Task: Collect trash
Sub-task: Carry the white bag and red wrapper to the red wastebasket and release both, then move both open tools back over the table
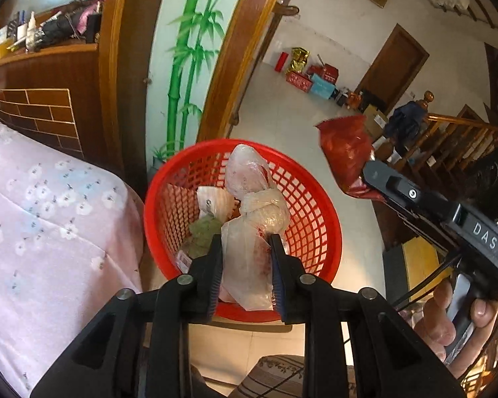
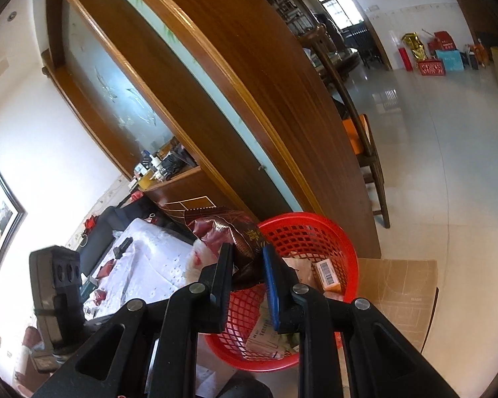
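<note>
A red mesh basket (image 1: 312, 212) stands on the floor and holds paper scraps and other trash. My left gripper (image 1: 246, 247) is shut on a knotted clear plastic bag (image 1: 249, 195) and holds it over the basket. My right gripper (image 2: 247, 255) is shut on a dark red snack wrapper (image 2: 229, 232) above the basket's left rim (image 2: 315, 219). In the left wrist view the right gripper (image 1: 368, 172) shows at the right, holding the red wrapper (image 1: 345, 149) beside the basket.
A pink flowered cover (image 1: 43, 219) lies to the left of the basket. A wooden partition with bamboo glass (image 1: 189, 53) stands behind it. A flat cardboard sheet (image 2: 398, 292) lies on the tiled floor under the basket. A wooden chair (image 2: 365, 152) stands beyond.
</note>
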Demonstrator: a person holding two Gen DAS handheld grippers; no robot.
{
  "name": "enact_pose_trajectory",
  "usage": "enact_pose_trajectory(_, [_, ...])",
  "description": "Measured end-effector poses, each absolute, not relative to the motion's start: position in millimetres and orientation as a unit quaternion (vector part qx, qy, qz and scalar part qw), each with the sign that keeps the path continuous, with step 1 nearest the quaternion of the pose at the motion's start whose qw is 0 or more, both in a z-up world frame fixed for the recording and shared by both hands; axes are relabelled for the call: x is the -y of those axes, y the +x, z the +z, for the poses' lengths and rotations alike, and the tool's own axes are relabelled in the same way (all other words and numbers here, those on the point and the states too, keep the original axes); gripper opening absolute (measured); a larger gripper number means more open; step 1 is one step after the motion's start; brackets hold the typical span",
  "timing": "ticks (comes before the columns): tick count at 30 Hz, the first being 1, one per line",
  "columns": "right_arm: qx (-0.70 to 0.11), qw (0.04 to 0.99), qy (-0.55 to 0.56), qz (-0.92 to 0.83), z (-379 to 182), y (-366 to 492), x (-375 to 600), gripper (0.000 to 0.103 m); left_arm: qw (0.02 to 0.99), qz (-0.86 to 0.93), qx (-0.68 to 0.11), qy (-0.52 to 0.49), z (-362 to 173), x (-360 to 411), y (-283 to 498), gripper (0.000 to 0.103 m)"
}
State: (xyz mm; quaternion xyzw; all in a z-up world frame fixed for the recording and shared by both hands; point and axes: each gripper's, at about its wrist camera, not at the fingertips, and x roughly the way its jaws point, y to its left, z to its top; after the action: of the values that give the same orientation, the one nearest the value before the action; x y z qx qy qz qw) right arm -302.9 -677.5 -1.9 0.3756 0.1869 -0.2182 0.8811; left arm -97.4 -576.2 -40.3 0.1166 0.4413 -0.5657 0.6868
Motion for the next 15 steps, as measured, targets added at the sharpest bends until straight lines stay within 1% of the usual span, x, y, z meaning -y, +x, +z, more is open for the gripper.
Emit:
enact_pose_trajectory(1, [-0.19,0.88,0.377,-0.217,-3.2,-301.3,679.0,0.02,0.688,-0.565,-0.441,0.118,-41.4,575.1,-98.2,0.037])
enact_pose_trajectory(2, [-0.194,0.879,0.379,-0.214,-3.9,-299.7,679.7,0.021,0.69,-0.564,-0.439,0.12,-41.4,572.5,-99.1,0.042])
enact_pose_trajectory(4, [-0.201,0.873,0.388,-0.216,-6.2,-297.7,681.3,0.024,0.699,-0.56,-0.429,0.119,-38.2,562.0,-100.1,0.059])
enact_pose_trajectory(5, [-0.201,0.873,0.389,-0.214,-6.4,-296.2,682.4,0.032,0.705,-0.558,-0.42,0.117,-34.3,553.2,-100.8,0.063])
enact_pose_trajectory(6, [-0.196,0.875,0.389,-0.212,-4.1,-296.8,681.1,0.036,0.712,-0.555,-0.414,0.115,-30.1,544.5,-100.4,0.068])
enact_pose_trajectory(7, [-0.192,0.876,0.388,-0.213,-1.5,-297.8,678.9,0.046,0.718,-0.552,-0.409,0.112,-25.6,535.1,-99.4,0.069])
enact_pose_trajectory(8, [-0.186,0.878,0.386,-0.212,4.1,-299.0,675.3,0.052,0.721,-0.551,-0.407,0.11,-22.6,529.2,-97.4,0.069])
enact_pose_trajectory(11, [-0.173,0.888,0.377,-0.198,18.3,-297.4,663.6,0.053,0.742,-0.533,-0.395,0.094,-3.6,488.7,-89.8,0.069])
enact_pose_trajectory(12, [-0.167,0.893,0.371,-0.191,25.9,-296.1,657.2,0.054,0.752,-0.525,-0.388,0.089,3.5,473.2,-87.5,0.071])
enact_pose_trajectory(13, [-0.161,0.899,0.365,-0.183,32.4,-294.0,651.4,0.06,0.762,-0.518,-0.381,0.083,11.3,456.3,-85.8,0.076])
enact_pose_trajectory(14, [-0.152,0.906,0.356,-0.17,42.5,-291.0,640.9,0.067,0.769,-0.512,-0.375,0.078,17.0,443.2,-84.6,0.078])
enact_pose_trajectory(15, [-0.147,0.911,0.35,-0.161,48.8,-286.9,632.2,0.07,0.781,-0.502,-0.364,0.069,26.9,419.3,-82.2,0.08])
